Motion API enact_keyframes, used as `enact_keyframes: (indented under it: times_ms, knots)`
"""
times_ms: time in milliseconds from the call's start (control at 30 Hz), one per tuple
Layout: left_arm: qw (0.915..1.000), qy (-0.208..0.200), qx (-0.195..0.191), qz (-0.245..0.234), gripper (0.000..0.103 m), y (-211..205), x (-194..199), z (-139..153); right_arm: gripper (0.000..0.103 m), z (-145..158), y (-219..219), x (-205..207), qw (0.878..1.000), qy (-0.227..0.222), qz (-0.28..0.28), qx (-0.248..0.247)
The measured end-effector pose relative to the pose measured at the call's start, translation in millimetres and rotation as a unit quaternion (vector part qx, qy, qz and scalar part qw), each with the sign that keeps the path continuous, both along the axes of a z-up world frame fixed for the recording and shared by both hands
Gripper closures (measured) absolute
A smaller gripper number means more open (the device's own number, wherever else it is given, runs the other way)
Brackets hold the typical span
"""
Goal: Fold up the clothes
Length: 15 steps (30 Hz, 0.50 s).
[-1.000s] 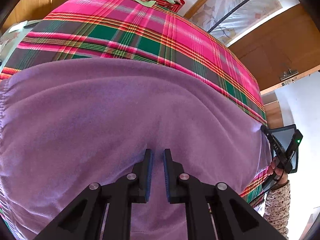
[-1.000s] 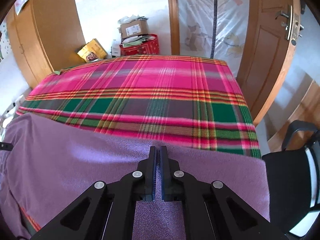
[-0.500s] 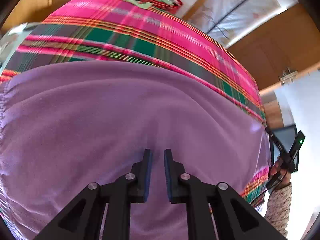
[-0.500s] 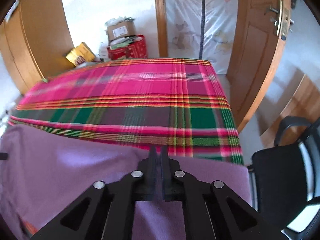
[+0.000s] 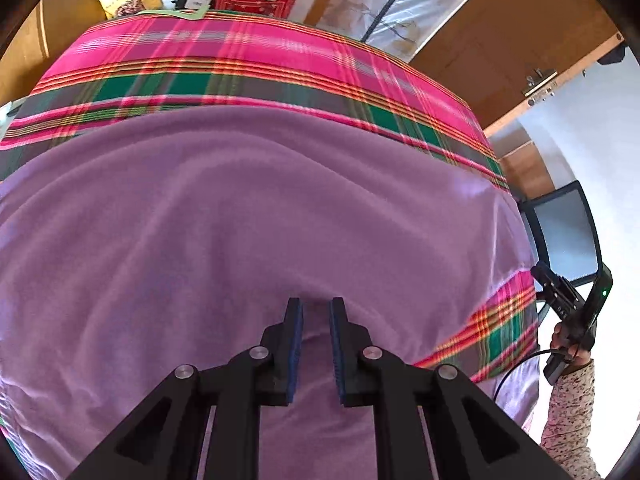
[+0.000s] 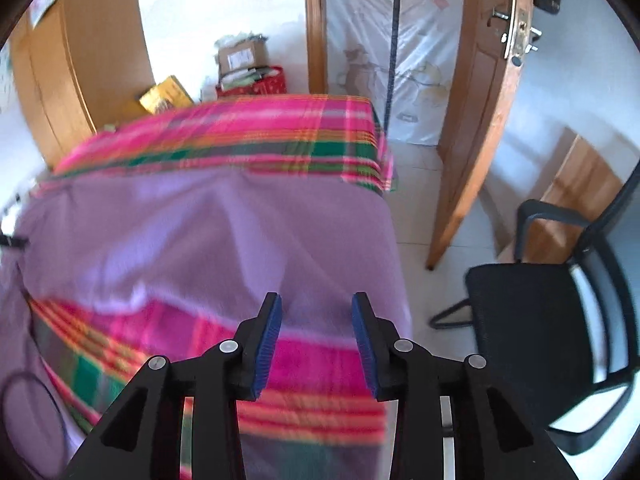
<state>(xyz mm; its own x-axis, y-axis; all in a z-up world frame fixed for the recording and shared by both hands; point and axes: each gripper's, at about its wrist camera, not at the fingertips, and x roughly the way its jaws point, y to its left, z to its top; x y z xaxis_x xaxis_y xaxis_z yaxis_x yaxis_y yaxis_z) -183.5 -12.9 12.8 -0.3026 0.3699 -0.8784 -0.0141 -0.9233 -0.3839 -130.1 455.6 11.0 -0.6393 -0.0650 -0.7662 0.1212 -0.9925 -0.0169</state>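
Observation:
A purple fleece garment (image 5: 240,220) lies spread over a table covered with a pink and green plaid cloth (image 5: 256,68). My left gripper (image 5: 316,308) is shut on a raised fold of the garment, and creases run out from its tips. My right gripper (image 6: 317,308) is open and holds nothing. It hovers over the garment's near right corner (image 6: 248,240), where a strip of plaid cloth (image 6: 312,364) shows below the purple edge. In the left wrist view the right gripper (image 5: 568,304) sits off the table's right edge, held by a hand in a flowered sleeve (image 5: 568,412).
A black office chair (image 6: 560,320) stands to the right of the table, next to a wooden door (image 6: 476,120). Cardboard boxes and a red basket (image 6: 252,76) sit on the floor beyond the far edge. A black cable (image 6: 24,396) loops at lower left.
My right gripper has opened, let go of the purple garment and drawn back. That edge now lies on the table. My left gripper keeps its hold and has risen slightly.

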Motion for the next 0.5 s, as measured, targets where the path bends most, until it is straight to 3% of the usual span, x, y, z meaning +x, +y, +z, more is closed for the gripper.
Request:
enact_keyframes:
  times_ms: [233, 500]
  knots:
    - [0.9992, 0.005, -0.016, -0.036, 0.086, 35.4, 11.0, 6.1, 0.065, -15.1, -1.1, 9.4, 0.997, 0.000, 0.005, 0.081]
    - [0.9836, 0.042, -0.106, -0.140, 0.085, 109.1, 30.1, 7.0, 0.063, -15.8, -1.0, -7.1, 0.994, 0.023, 0.005, 0.104]
